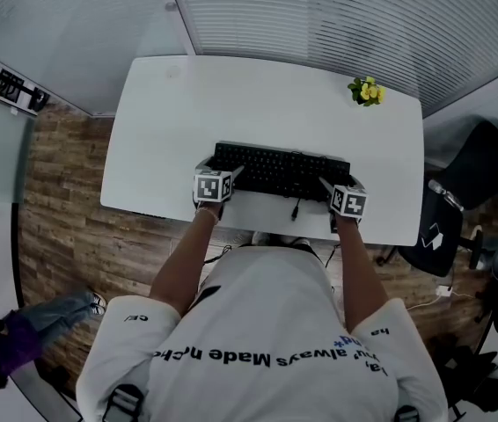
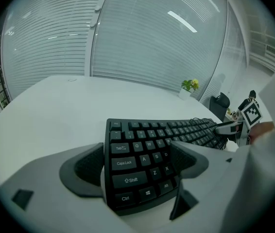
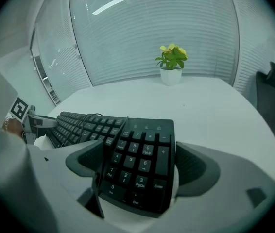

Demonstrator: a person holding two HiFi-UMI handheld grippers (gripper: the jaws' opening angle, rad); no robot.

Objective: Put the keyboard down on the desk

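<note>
between the two grippers, a black full-size plastic keyboard point(image 1: 280, 172) stretched across the near part of the white rectangular worktop point(image 1: 161, 130), its long side parallel to the near edge. the left gripper point(image 2: 140, 166) had the keyboard's left end, with the shift and ctrl keys, between its dark ribbed pads; the jaws were closed narrow onto the front and back long edges. the right gripper point(image 3: 137, 166) clasped the opposite end the same way, with the number pad between its pads and both pads against the edges. whether the keyboard's underside rested on the worktop or hung just above it could not be told. a thin black cable point(image 1: 295, 207) trailed from the keyboard's near edge, between the grippers and nearer the right one. well beyond the right gripper, near the far right corner of the worktop, a small yellow-flowered plant in a white pot point(image 3: 171, 64) stood upright. off to the right gripper's right, past the worktop's edge, stood a black office chair point(image 1: 482, 165).
</note>
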